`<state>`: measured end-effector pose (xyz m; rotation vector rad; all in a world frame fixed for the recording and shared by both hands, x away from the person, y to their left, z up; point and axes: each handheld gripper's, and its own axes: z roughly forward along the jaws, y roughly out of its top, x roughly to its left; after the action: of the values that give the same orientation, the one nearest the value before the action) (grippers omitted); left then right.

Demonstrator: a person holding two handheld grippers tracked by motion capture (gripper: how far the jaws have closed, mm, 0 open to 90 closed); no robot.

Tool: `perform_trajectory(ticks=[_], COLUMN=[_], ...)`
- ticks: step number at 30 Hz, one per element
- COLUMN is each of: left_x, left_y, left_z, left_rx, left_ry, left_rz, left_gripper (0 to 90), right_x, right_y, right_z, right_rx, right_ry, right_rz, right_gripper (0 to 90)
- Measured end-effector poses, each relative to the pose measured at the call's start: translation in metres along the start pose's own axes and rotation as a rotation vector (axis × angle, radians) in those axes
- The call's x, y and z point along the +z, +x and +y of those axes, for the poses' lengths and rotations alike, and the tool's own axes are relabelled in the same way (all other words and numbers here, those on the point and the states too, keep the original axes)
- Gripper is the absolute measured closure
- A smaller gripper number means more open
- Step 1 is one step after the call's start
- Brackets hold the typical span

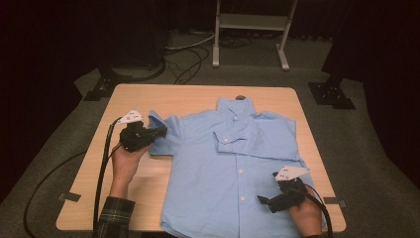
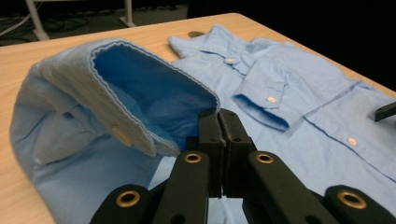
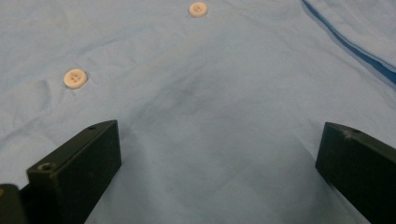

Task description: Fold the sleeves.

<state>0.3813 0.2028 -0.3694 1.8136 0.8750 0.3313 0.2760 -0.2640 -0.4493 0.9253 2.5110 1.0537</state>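
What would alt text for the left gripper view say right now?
The left claw is shut on the cuff of a light blue shirt, lifting the sleeve end into a loop above the wooden table. Beyond it the shirt lies flat and buttoned.

My left gripper (image 2: pixel 219 122) is covering the bit of cuff (image 2: pixel 154 98) it is pinching, so I cannot see the fabric between the jaws. The shirt (image 1: pixel 233 168) is running past the bottom edge of the high view, its hem cut off. My right gripper (image 3: pixel 219 168) is showing just its two jaw tips, with the rest cut off below.
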Motion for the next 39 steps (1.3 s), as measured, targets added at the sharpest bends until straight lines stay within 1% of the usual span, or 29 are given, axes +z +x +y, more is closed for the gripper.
perform_trajectory(ticks=[5,7,11,12,15,17,23,26,31,33,34,37,39], left_x=[0.012,0.016,0.026,0.029,0.036,0.041,0.057,0.065,0.077,0.079,0.084,0.089,0.093], left_y=[-0.007,-0.009,-0.014,-0.015,-0.021,-0.026,-0.039,-0.046,-0.056,-0.059,-0.063,-0.069,-0.073], left_z=[0.007,0.008,0.013,0.014,0.017,0.02,0.028,0.033,0.039,0.04,0.043,0.046,0.049], left_rx=[0.018,0.018,0.021,0.029,0.038,0.046,0.07,0.082,0.098,0.1,0.104,0.114,0.118], left_ry=[0.006,-0.006,0.003,0.006,0.015,0.008,0.025,0.021,0.029,0.028,0.03,0.022,0.028], left_rz=[-0.019,-0.031,-0.043,-0.046,-0.058,-0.068,-0.088,-0.1,-0.122,-0.126,-0.136,-0.148,-0.155], left_gripper=[88.9,88.9,89.0,88.9,89.0,89.0,88.9,89.0,88.9,89.0,89.0,89.0,89.0], right_x=[0.0,0.0,0.0,0.0,0.0,0.0,0.0,0.0,0.0,0.0,0.0,0.0,0.0], right_y=[0.0,0.0,0.0,0.0,0.0,0.0,0.0,0.0,0.0,0.0,0.0,0.0,0.0], right_z=[0.0,0.0,0.0,0.0,0.0,0.0,0.0,0.0,0.0,0.0,0.0,0.0,0.0], right_rx=[0.0,0.001,0.002,0.001,-0.002,0.0,0.0,0.0,0.001,0.001,-0.001,-0.001,-0.001], right_ry=[0.0,0.0,-0.001,0.0,-0.001,-0.001,0.0,0.0,0.0,0.0,0.0,0.0,0.0], right_rz=[0.0,0.0,0.0,0.0,-0.001,-0.001,0.0,0.0,0.0,0.0,0.0,0.0,0.0], right_gripper=[0.0,0.0,0.0,0.0,0.0,0.0,0.0,0.0,0.0,0.0,0.0,0.0,0.0])
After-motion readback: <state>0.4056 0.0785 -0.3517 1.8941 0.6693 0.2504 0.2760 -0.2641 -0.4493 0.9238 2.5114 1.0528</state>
